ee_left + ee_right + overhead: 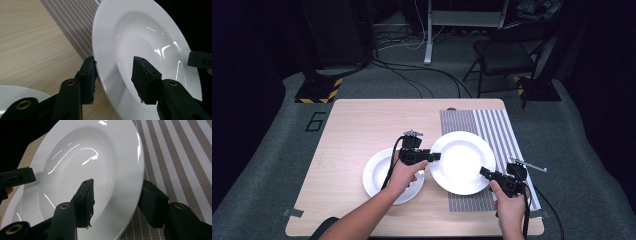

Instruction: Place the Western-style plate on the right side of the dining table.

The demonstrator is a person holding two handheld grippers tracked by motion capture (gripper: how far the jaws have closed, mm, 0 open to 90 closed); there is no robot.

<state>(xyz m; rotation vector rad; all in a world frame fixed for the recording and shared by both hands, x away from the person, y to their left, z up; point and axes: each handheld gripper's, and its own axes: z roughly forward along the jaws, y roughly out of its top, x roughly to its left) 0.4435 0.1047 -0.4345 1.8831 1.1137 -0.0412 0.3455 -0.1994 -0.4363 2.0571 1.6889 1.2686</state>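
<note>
A large deep white plate hangs over the striped placemat, gripped at opposite sides of its rim. My left gripper is shut on its left rim; in the left gripper view one pad sits under the rim and the other inside the bowl of the plate. My right gripper is shut on the near right rim; in the right gripper view its jaws straddle the plate. A smaller white plate lies on the wooden table under my left hand.
The placemat covers the table's right part. The small plate's edge lies close beside the left gripper. Beyond the table's far edge are a folding chair, floor cables and stand bases.
</note>
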